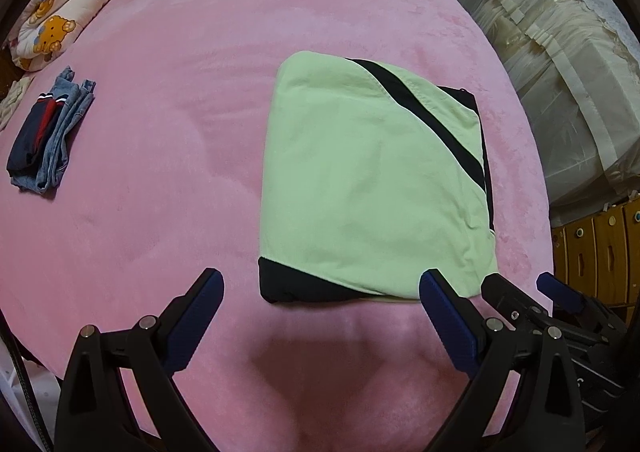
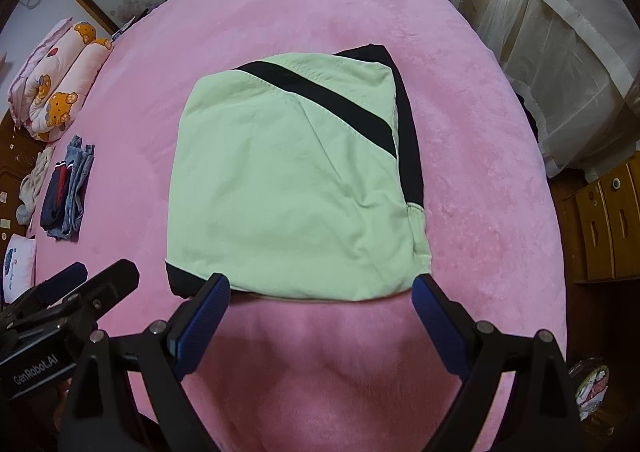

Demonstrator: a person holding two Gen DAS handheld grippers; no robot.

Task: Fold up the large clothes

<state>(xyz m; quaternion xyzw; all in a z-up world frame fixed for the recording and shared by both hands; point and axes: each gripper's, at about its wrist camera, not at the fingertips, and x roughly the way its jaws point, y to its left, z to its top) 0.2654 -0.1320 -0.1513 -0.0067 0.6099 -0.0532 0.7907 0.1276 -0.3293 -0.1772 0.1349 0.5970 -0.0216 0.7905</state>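
Both pairs of jaws are standing wide apart and gripping nothing: the left gripper is hanging over the pink bedspread just short of the near edge of the folded garment, while the right gripper is framing that same near edge between its blue pads, and whether they are touching the cloth cannot be told. In the left wrist view the right gripper is sitting just beside the garment's near right corner; in the right wrist view the left gripper is waiting off the near left corner.

The pale green and black piece is lying flat near the middle of the bed as a compact rectangle, a black band crossing its top layer. It is looking close to finished. If another fold is wanted, it seems best to pinch both near corners through every layer, lift evenly and carry them to the far edge, keeping the sides square. If not, moving it whole calls for a low grip under the stack.

A pile of folded jeans and dark clothes is resting well apart at the left, near bear-print pillows.
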